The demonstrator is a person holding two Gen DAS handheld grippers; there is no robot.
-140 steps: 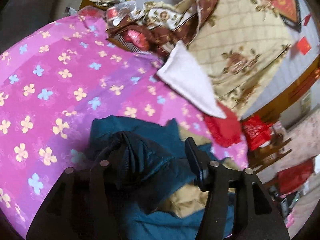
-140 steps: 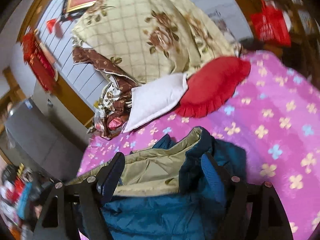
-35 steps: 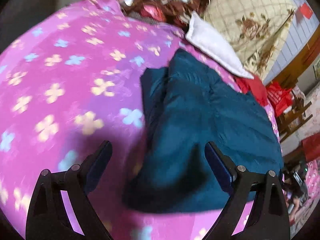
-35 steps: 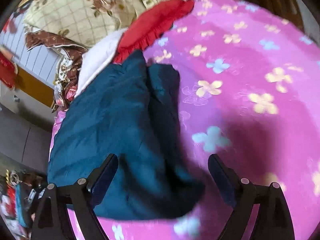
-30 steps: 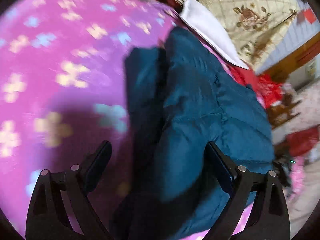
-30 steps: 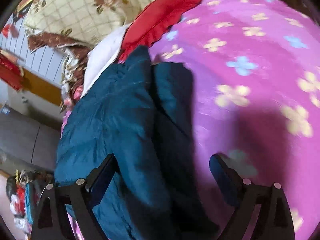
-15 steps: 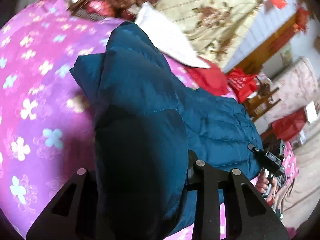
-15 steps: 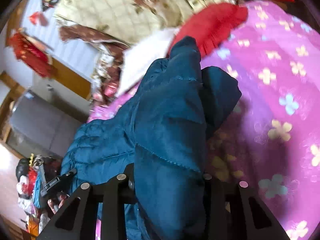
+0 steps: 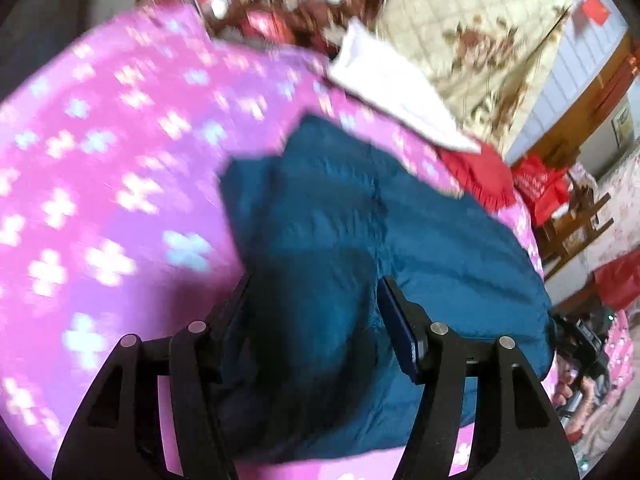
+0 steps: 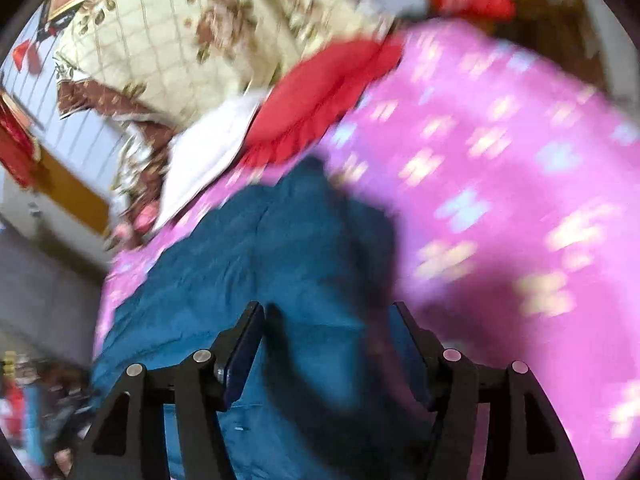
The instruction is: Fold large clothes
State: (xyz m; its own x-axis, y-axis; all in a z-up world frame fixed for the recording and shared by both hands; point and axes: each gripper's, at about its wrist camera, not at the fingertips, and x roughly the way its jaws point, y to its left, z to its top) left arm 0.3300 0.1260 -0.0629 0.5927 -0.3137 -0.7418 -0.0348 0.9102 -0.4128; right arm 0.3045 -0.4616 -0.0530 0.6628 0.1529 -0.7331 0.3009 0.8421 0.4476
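Left gripper (image 9: 312, 308) jaws opening, blue pads apart over the teal padded jacket (image 9: 360, 216), which lies folded on the pink floral bedspread (image 9: 100, 168), fabric showing between the fingers but not pinched. Right gripper (image 10: 328, 336) also opening, half wide above the same jacket; white pillow (image 10: 208, 160) and red cushion (image 10: 320, 92) beyond, frames blurred.

The pink bed (image 9: 120, 152) is bare on both sides of the blue jacket (image 9: 360, 220). Pillows (image 10: 208, 160) block the far end.
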